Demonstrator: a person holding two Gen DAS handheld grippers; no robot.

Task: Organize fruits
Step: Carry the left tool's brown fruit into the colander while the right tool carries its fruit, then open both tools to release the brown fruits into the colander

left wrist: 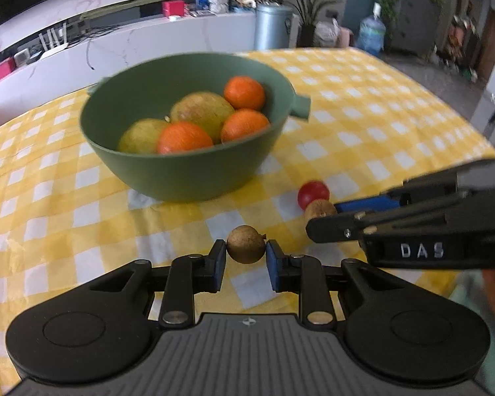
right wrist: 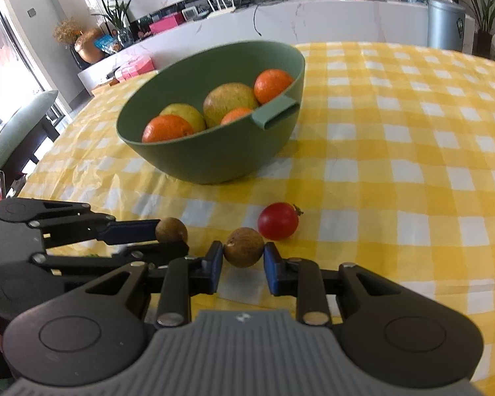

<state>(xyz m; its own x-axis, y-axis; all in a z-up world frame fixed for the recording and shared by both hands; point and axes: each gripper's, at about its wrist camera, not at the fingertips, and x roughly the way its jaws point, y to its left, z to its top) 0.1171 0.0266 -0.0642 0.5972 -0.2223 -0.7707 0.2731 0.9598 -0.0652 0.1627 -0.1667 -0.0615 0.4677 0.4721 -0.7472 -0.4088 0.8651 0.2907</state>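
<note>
**Both grippers pinching a little brown fruit each, bowl waiting just behind**

Starting closest in: the left gripper has its jaws drawn in nearly as tight as they go, and they're clamped on a small brown fruit, probably a longan. The blue pads press its left and right sides, so it sits dead centre between the tips, poking a bit forward of them. Whether it's lifted off the cloth or resting on it, I can't tell.

Same story on the other side. The right gripper is closed down on its own second brown fruit, pads squeezing both flanks, fruit centred in the gap. In the left view that gripper comes in from the right edge, so the two tools are working close side by side.

Just beyond the right one's fruit lies a red cherry tomato, loose on the yellow checked tablecloth, nobody holding it.

Further back is the green bowl with oranges and yellow-green pears already inside. My guess is the big stuff went in first and the small round bits get a two-sided pinch so they don't roll away; next they'd go up over the rim.
</note>
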